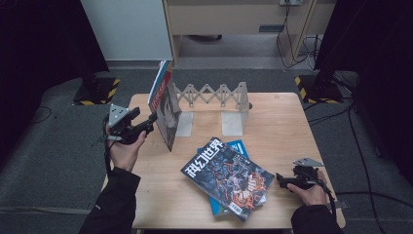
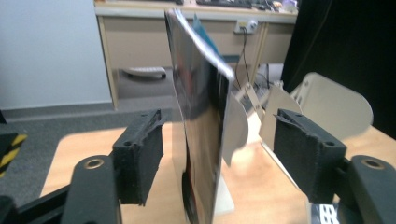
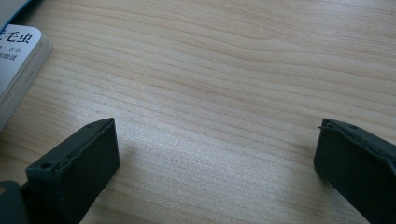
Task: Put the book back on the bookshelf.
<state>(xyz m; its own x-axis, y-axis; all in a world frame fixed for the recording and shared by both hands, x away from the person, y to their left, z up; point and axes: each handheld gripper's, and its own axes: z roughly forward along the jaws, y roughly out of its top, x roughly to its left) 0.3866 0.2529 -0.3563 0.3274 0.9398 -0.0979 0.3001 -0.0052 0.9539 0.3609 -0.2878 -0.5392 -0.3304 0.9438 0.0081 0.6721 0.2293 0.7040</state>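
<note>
Left gripper (image 1: 148, 125) with jaws spread around an upright magazine (image 1: 165, 109) at the left end of the bookend rack (image 1: 214, 97).

The magazine stood on edge on the wooden bench (image 1: 272, 122), leaning against the rack's left plate; in the left gripper view it (image 2: 201, 140) passed between the pads, neither pressing on it. The right gripper (image 1: 285, 181) rested low at the bench's right edge, jaws wide apart over bare wood, just beside a stack of magazines (image 1: 229, 178) lying flat near the front.
</note>
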